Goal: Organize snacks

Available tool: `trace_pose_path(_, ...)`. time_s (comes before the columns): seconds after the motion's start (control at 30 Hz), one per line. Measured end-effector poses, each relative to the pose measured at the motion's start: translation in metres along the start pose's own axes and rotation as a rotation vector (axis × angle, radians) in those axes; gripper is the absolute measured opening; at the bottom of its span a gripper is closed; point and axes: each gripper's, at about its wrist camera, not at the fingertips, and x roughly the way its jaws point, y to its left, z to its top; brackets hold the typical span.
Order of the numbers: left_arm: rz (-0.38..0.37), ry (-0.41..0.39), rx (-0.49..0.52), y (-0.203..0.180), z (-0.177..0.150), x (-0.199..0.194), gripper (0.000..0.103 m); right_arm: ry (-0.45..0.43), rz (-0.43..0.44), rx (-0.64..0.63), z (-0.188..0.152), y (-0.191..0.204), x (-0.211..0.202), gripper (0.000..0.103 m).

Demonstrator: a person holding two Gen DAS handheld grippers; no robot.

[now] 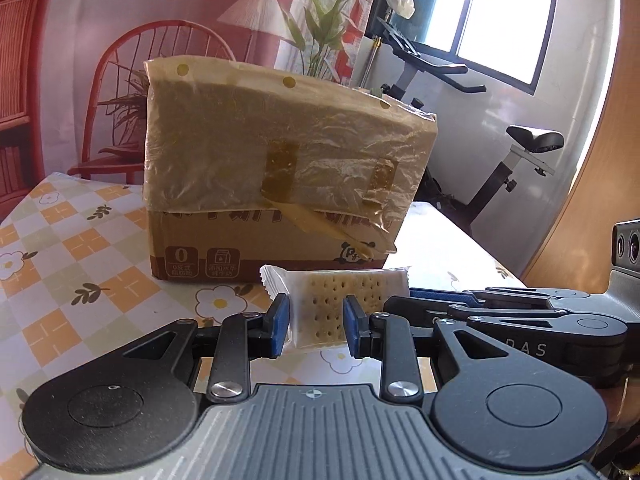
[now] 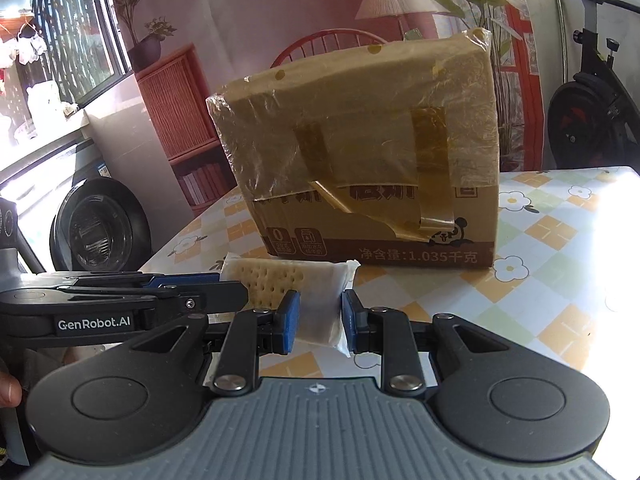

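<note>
Cracker pack (image 1: 320, 308) sits in both sets of jaws at once: my left gripper (image 1: 316, 326) clamps one end, blue pads pressed to the wrapper on each side, and my right gripper (image 2: 320, 322) pinches the other end, its pads tight on the clear film. In the right wrist view the left gripper lies across the lower left, just beside the pack; in the left wrist view the right gripper reaches in from the right.

I judge the step to be the carry: the pack looks lifted clear of the table (image 1: 60, 248), held between the two grippers and not yet put away. Next I need to bring it up and over to the box (image 1: 280, 168), which I take to be where the snacks go, though I cannot see an opening from here; its near face is covered in plastic film and brown tape, with a loose tape strip hanging off the lower edge. The move calls for both hands travelling together, or one letting go first, so the wrapper doesn't tear or twist.

Room is fair. Bare tablecloth lies between the pack and the box and to either side. The table's right edge runs close past the box, so I would stay inboard. Beyond are a chair (image 1: 160, 60) and an exercise bike (image 1: 528, 148), well apart.
</note>
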Motion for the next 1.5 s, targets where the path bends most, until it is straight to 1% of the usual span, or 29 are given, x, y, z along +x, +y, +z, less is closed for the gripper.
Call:
trace_pose_path(0.07,-0.003,-0.051,0.015,0.000,0.021,-0.005,0.031,-0.036,0.008,-0.019,0.018,0.003,-0.001,0.026)
trace_pose_path(0.2,-0.004,-0.119,0.044,-0.002,0.058,-0.009,0.031,-0.123,0.016,-0.051,0.057,0.006,-0.003,0.026)
trace_pose_path(0.3,0.000,-0.164,0.072,-0.005,0.085,-0.008,0.031,-0.185,0.005,-0.098,0.087,0.010,-0.001,0.026)
trace_pose_path(0.37,0.000,-0.177,0.089,-0.003,0.104,-0.005,0.031,-0.218,0.000,-0.123,0.106,0.011,0.003,0.026)
trace_pose_path(0.5,-0.021,-0.181,0.063,0.008,0.137,0.011,0.031,-0.259,0.000,-0.140,0.138,0.005,0.017,0.025)
trace_pose_path(0.6,-0.001,-0.166,0.073,0.012,0.157,0.027,0.031,-0.260,-0.008,-0.149,0.155,0.000,0.033,0.025)
trace_pose_path(0.73,0.034,-0.135,0.077,0.021,0.169,0.047,0.031,-0.246,-0.023,-0.134,0.167,-0.008,0.053,0.025)
trace_pose_path(0.97,0.076,-0.080,0.049,0.030,0.166,0.067,0.031,-0.175,-0.058,-0.128,0.169,-0.017,0.077,0.025)
trace_pose_path(1.07,0.101,-0.073,0.038,0.034,0.165,0.070,0.031,-0.146,-0.067,-0.111,0.167,-0.019,0.082,0.027)
trace_pose_path(1.17,0.120,-0.076,0.026,0.039,0.166,0.068,0.033,-0.140,-0.075,-0.102,0.164,-0.021,0.081,0.028)
trace_pose_path(1.2,0.122,-0.077,0.025,0.040,0.167,0.066,0.037,-0.139,-0.078,-0.104,0.164,-0.020,0.080,0.029)
trace_pose_path(1.23,0.131,-0.080,0.023,0.040,0.167,0.063,0.048,-0.140,-0.080,-0.103,0.163,-0.020,0.079,0.034)
trace_pose_path(1.27,0.149,-0.086,0.021,0.040,0.167,0.060,0.054,-0.141,-0.082,-0.098,0.163,-0.020,0.077,0.040)
trace_pose_path(1.3,0.172,-0.093,0.016,0.040,0.167,0.056,0.067,-0.141,-0.084,-0.090,0.164,-0.020,0.075,0.044)
trace_pose_path(1.33,0.190,-0.103,0.012,0.040,0.167,0.051,0.074,-0.140,-0.087,-0.083,0.164,-0.020,0.073,0.052)
trace_pose_path(1.37,0.202,-0.113,0.008,0.041,0.168,0.046,0.076,-0.139,-0.088,-0.078,0.164,-0.019,0.071,0.060)
trace_pose_path(1.4,0.211,-0.118,0.005,0.041,0.168,0.042,0.076,-0.139,-0.087,-0.078,0.165,-0.018,0.069,0.063)
trace_pose_path(1.47,0.222,-0.122,0.008,0.040,0.168,0.031,0.078,-0.147,-0.088,-0.082,0.165,-0.014,0.063,0.080)
trace_pose_path(1.5,0.230,-0.127,0.012,0.040,0.168,0.026,0.083,-0.154,-0.092,-0.083,0.165,-0.013,0.060,0.084)
